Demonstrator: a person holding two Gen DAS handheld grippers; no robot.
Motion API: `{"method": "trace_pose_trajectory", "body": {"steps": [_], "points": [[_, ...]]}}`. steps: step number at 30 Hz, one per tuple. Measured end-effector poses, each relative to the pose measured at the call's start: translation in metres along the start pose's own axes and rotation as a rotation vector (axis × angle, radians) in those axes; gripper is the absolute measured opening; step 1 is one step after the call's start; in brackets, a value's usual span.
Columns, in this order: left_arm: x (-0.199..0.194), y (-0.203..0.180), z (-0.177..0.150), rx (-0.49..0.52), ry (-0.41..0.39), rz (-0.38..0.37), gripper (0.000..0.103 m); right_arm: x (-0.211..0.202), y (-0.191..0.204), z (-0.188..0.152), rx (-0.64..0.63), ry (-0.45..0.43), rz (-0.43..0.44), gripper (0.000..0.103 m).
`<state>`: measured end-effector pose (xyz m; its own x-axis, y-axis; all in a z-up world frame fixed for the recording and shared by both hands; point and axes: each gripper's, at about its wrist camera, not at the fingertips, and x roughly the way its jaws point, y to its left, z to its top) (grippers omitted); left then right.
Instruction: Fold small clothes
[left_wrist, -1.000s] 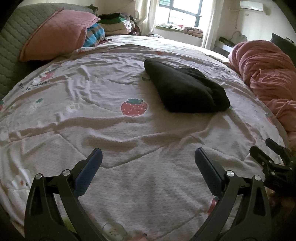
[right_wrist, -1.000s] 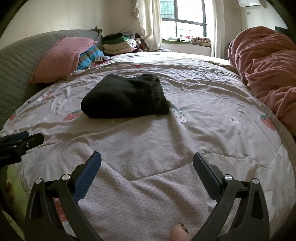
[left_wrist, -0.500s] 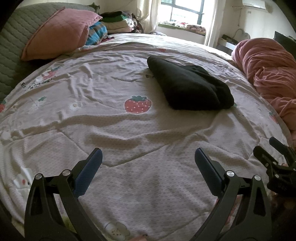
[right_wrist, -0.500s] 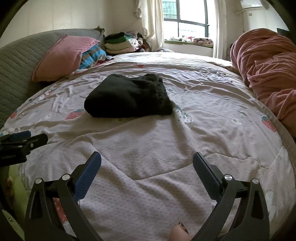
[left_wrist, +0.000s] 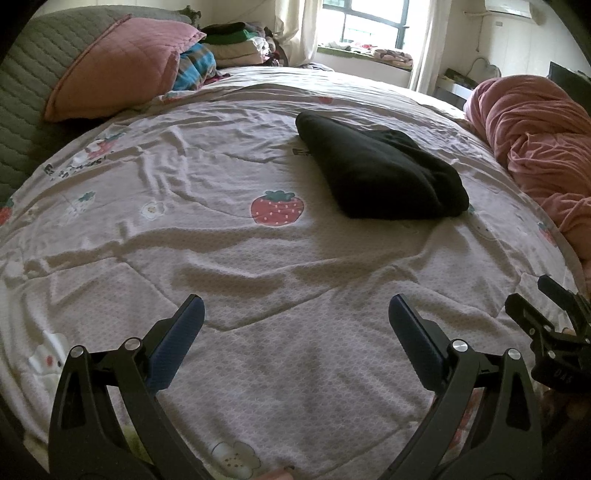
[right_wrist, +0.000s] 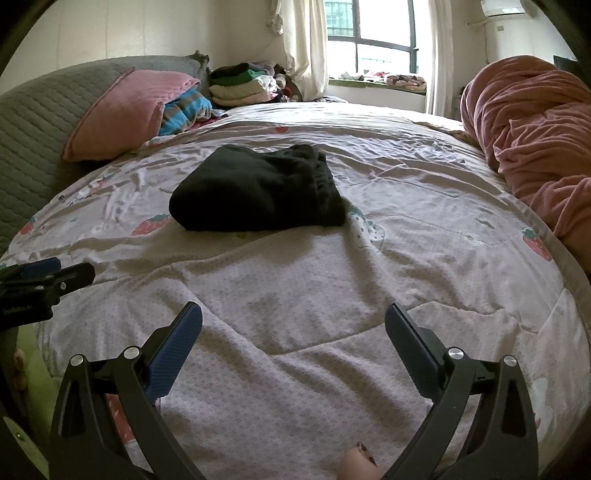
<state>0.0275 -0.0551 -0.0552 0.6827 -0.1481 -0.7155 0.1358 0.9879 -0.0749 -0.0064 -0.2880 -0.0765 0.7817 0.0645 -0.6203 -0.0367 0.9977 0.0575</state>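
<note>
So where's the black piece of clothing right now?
The black garment lies folded mid-bed on the strawberry quilt, ahead of both open grippers: right of centre in the left view, left of centre in the right view.

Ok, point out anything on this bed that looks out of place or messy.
Nothing stands out. The black garment lies folded on the strawberry-print quilt, which is only wrinkled. Both the left gripper and right gripper hang open and empty.

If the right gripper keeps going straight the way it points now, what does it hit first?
Probably the strawberry-print quilt just ahead of the open right gripper, since the view tilts down onto it. The folded black garment lies farther on; depth is unclear.
</note>
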Motion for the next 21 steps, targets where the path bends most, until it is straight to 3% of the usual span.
{"method": "trace_pose_trajectory", "body": {"steps": [21], "points": [[-0.0021, 0.0052, 0.0005, -0.004, -0.001, 0.009, 0.093, 0.0004, 0.0012, -0.0007, -0.001, 0.001, 0.003, 0.099]]}}
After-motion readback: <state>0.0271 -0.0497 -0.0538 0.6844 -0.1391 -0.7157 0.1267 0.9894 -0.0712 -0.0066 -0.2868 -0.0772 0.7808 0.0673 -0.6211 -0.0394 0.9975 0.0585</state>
